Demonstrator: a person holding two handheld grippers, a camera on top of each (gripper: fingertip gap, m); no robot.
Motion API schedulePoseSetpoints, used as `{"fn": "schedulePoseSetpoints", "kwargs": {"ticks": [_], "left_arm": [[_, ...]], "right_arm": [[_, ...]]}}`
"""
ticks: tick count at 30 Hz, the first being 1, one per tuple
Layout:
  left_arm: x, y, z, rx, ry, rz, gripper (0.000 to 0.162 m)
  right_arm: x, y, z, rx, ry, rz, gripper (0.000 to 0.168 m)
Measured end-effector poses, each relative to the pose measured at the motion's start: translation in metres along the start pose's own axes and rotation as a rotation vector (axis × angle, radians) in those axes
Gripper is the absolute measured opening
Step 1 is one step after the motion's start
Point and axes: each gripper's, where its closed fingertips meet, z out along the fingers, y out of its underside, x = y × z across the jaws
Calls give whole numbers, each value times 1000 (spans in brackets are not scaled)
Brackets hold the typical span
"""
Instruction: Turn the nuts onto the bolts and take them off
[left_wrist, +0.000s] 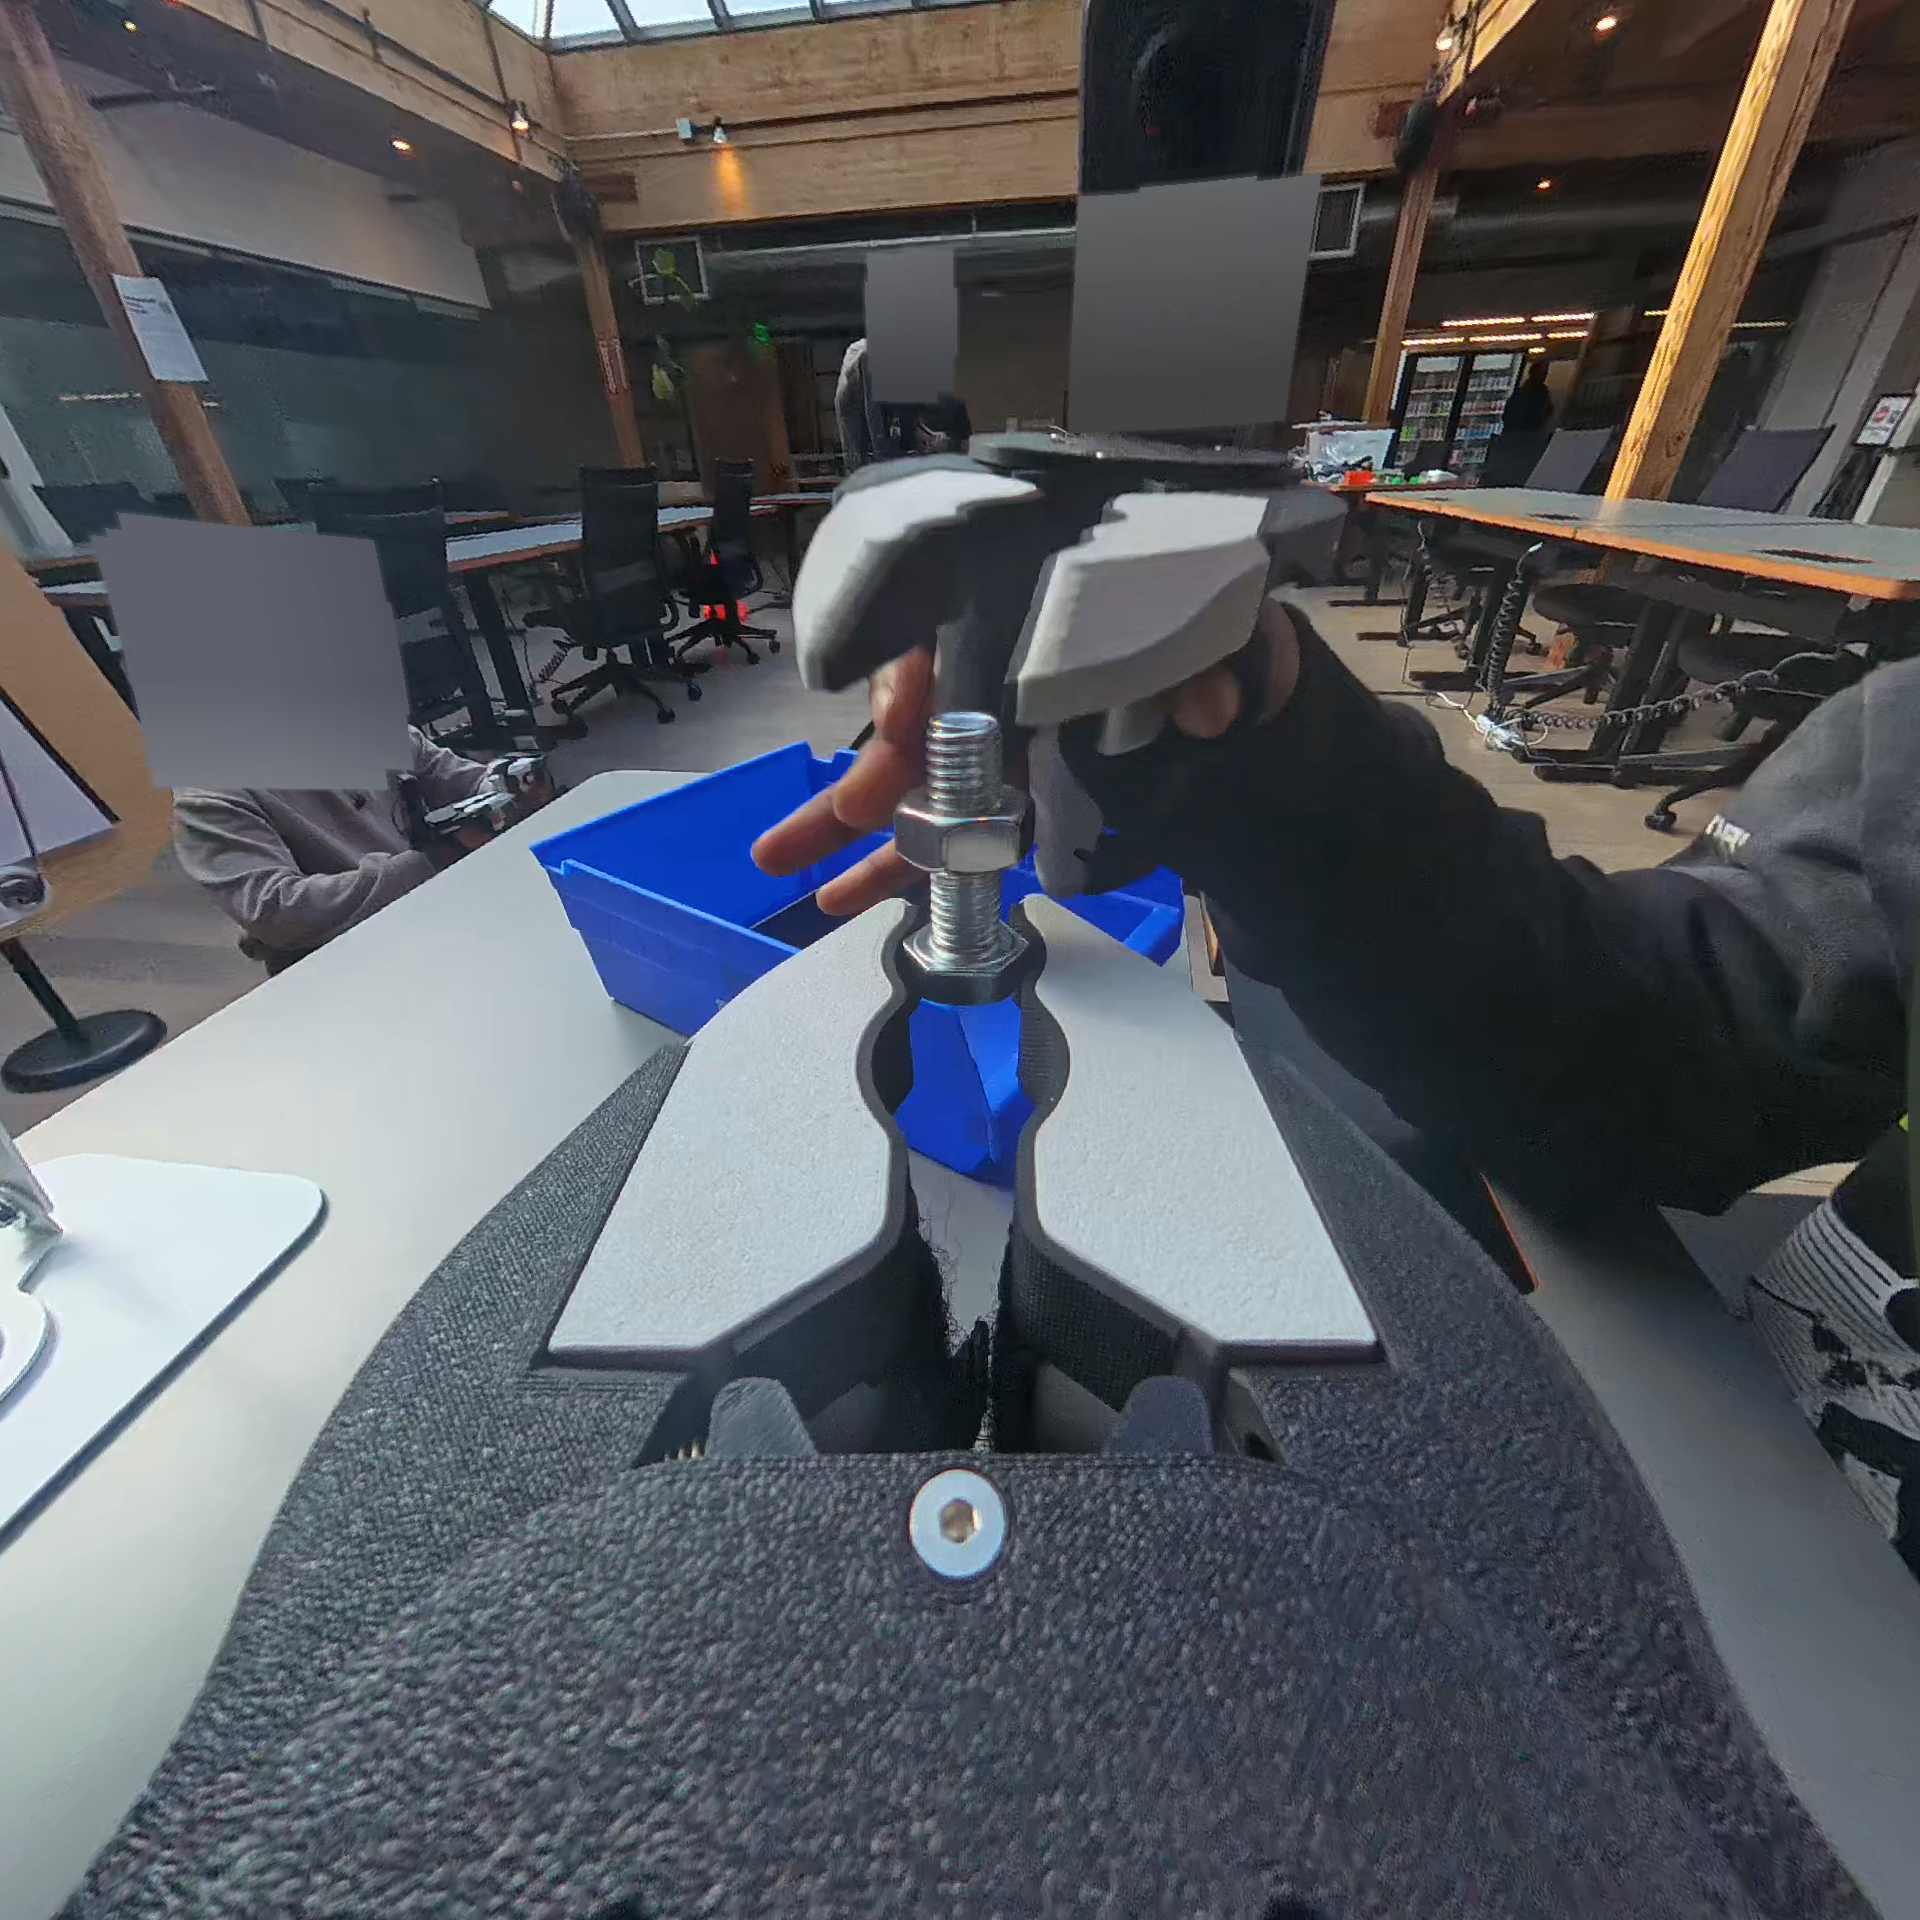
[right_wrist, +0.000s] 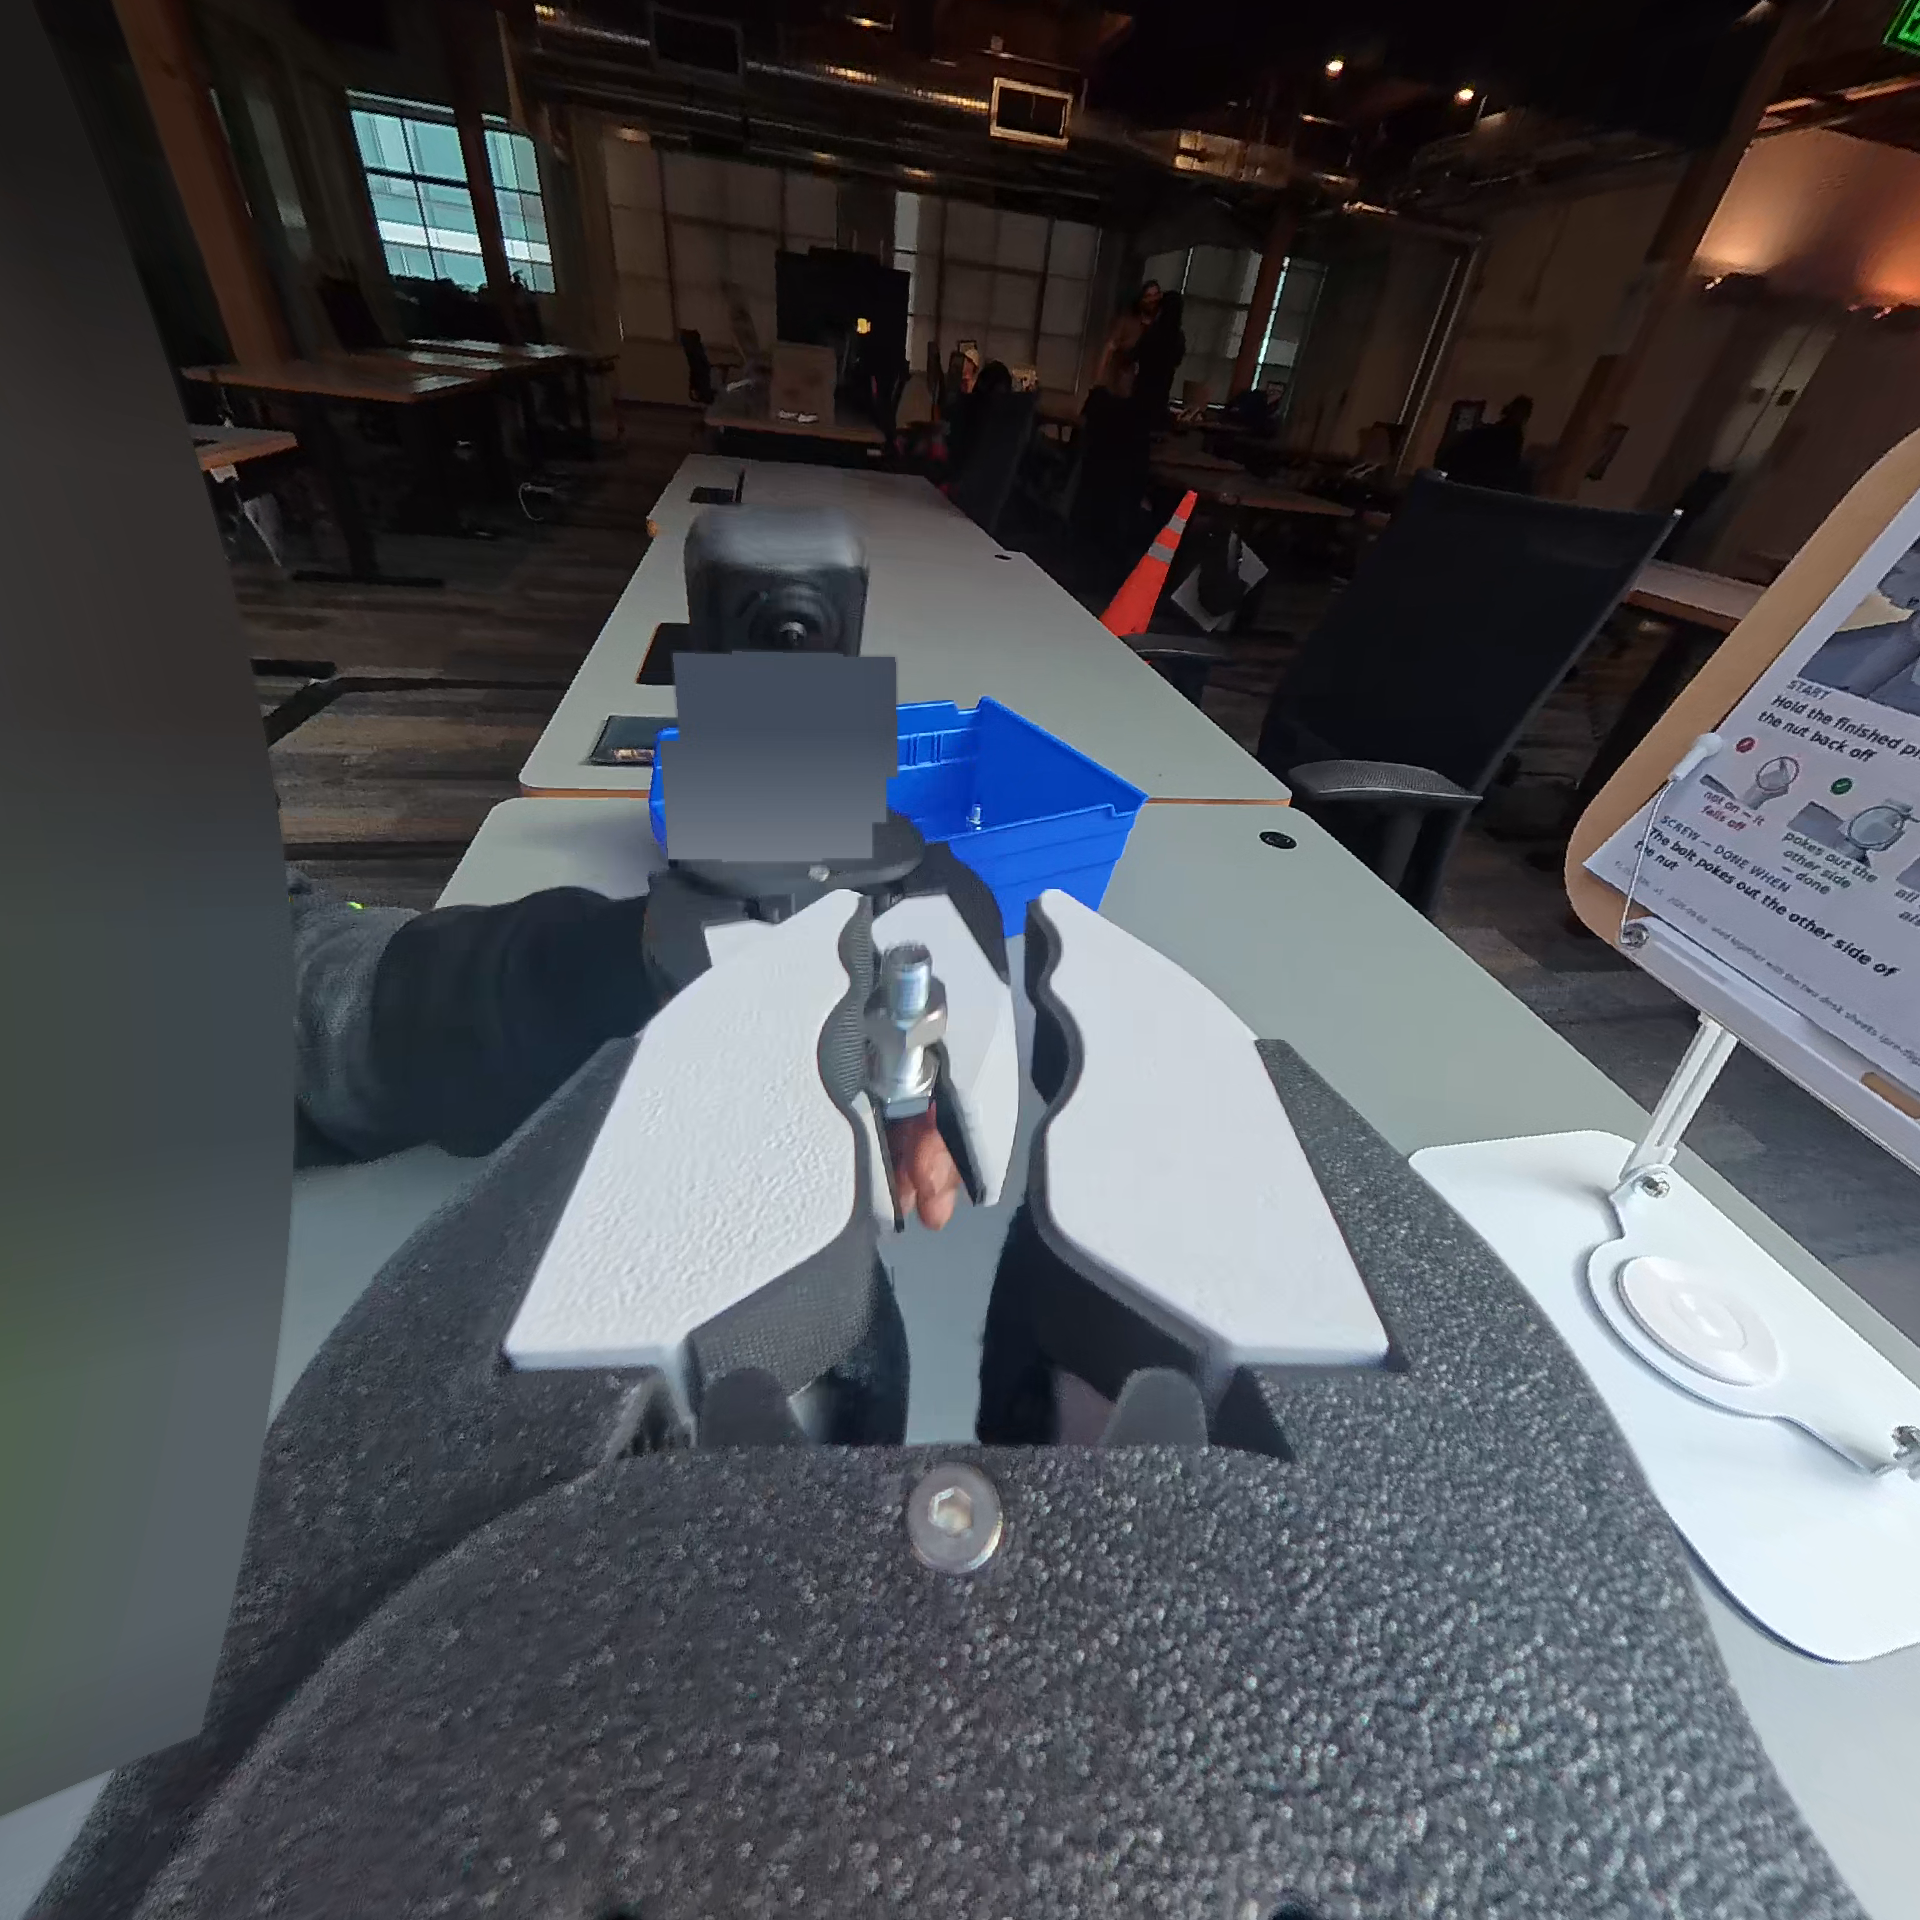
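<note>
left hand-held gripper clamped on bolt head | right hand-held gripper open around nut, 12 o'clock | judgement: close squarely on flats, turn coaxially

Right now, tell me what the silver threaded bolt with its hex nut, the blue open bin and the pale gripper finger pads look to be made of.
Silver threaded bolt and hex nut: bright metal, likely plated steel, with shiny highlights. Blue open bin: moulded plastic, judging by its even colour and thin ribbed walls. Pale gripper finger pads: matte and finely grained, perhaps printed or coated plastic; unclear.
</note>
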Motion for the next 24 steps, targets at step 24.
{"fn": "schedulePoseSetpoints", "kwargs": {"ticks": [24], "left_arm": [[43, 87, -12, 57, 77, -49, 15]], "right_arm": [[-40, 108, 18, -3, 327, 105, 59]]}}
